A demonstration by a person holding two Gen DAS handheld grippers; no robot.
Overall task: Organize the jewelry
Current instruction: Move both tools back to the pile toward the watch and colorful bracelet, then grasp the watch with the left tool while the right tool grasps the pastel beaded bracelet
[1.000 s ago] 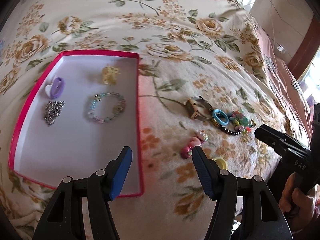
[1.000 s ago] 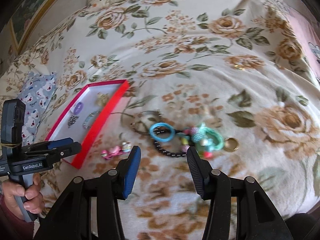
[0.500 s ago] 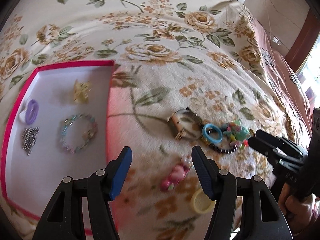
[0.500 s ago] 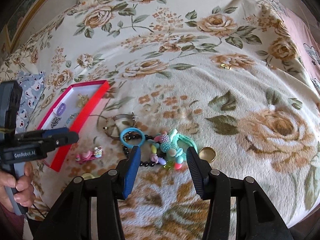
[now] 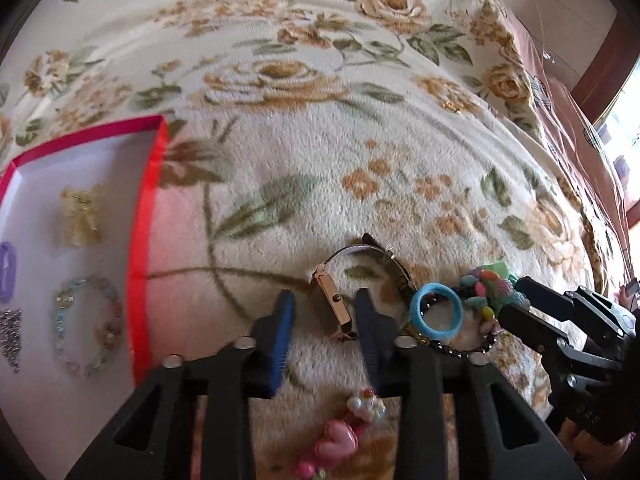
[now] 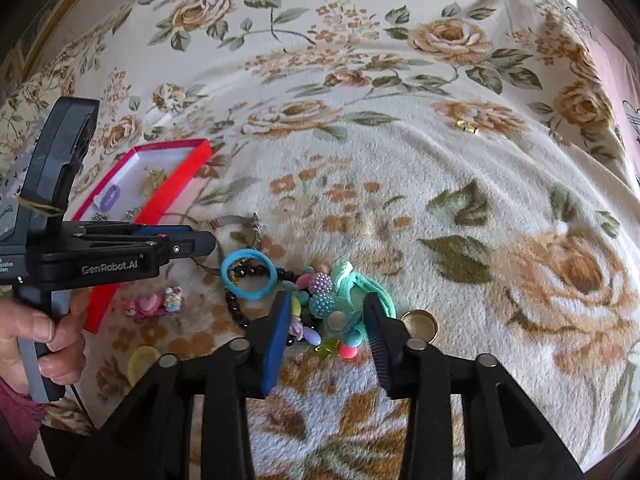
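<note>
A: Left gripper (image 5: 326, 322) status?

B: We see its jaws closing around the gold watch (image 5: 334, 306); the right pad looks to be against the case, the left pad stands off it.

A: Right gripper (image 6: 326, 322)?

B: Jaws closing over the beaded teal hair tie (image 6: 340, 300); we cannot tell whether the pads touch it.

A: Surroundings?

B: We find a blue ring (image 5: 437, 312) just beside the watch, a pink clip (image 5: 338, 440) nearer the camera, and the red tray (image 5: 138, 280) left, on the floral blanket (image 5: 320, 152).
</note>
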